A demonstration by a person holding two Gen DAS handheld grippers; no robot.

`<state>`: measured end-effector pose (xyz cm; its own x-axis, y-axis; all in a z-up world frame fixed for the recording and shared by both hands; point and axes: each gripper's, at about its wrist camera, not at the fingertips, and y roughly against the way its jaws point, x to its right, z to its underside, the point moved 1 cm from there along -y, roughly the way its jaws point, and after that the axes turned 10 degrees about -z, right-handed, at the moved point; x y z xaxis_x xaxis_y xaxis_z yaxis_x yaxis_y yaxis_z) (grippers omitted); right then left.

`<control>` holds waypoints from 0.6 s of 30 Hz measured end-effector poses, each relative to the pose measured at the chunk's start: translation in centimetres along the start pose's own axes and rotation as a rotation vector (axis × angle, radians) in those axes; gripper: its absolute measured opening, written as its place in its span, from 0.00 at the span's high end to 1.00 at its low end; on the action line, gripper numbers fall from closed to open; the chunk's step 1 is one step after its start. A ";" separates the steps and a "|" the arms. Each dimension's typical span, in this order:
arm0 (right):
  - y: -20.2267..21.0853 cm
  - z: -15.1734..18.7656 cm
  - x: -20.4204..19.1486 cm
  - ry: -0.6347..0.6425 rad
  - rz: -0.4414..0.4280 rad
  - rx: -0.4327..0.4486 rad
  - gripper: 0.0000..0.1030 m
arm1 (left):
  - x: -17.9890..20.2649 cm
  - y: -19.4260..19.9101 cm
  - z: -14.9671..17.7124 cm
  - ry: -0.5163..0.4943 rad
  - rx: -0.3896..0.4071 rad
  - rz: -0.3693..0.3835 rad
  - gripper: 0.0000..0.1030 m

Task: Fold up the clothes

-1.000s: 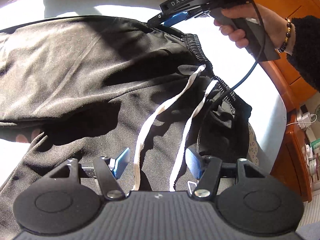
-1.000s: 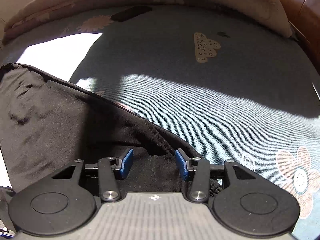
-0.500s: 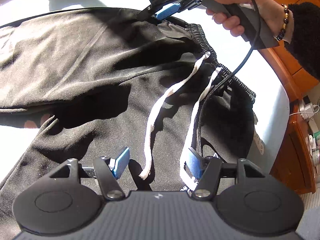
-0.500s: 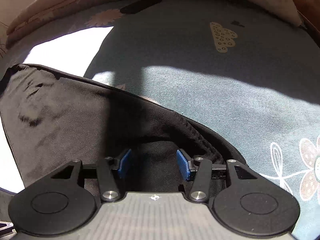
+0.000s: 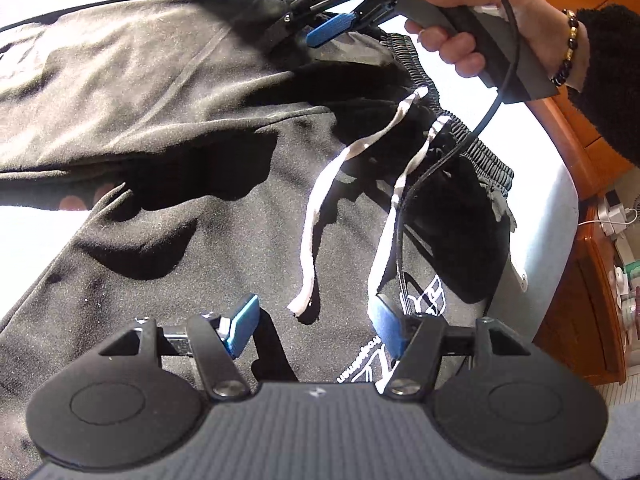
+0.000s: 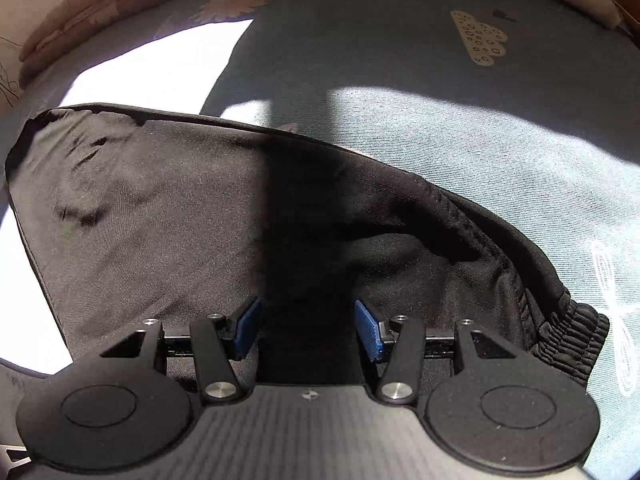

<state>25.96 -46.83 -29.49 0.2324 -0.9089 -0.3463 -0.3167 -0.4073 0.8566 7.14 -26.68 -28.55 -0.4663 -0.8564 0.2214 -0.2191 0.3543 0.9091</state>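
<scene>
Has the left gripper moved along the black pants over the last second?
Yes. The left gripper has slid toward the waistband side; the white logo, unseen before, now shows beside it.

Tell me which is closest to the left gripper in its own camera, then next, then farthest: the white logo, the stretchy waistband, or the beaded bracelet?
From the left gripper:
1. White logo, on the black pants just beside its right finger.
2. Stretchy waistband, farther up on the right.
3. Beaded bracelet, on the wrist at top right.

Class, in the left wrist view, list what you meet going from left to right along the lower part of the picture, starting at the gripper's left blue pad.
Left blue pad → loose end of the white drawstring → right blue pad → white logo on the black trousers → wooden cabinet.
</scene>
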 end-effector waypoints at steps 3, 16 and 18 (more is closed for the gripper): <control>1.5 0.8 -1.0 0.032 0.011 -0.014 0.43 | -0.9 1.2 0.3 0.028 0.016 -0.022 0.40; 4.8 8.2 -4.9 0.082 0.021 -0.129 0.39 | -6.5 4.6 2.6 0.099 0.013 -0.161 0.39; 4.5 9.1 -5.7 0.105 0.024 -0.163 0.39 | -7.8 5.0 2.5 0.084 0.014 -0.203 0.39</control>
<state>14.82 -44.29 -27.17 0.3241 -0.9004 -0.2901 -0.1718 -0.3576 0.9179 7.57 -17.30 -26.58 -0.3386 -0.9388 0.0635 -0.3129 0.1760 0.9333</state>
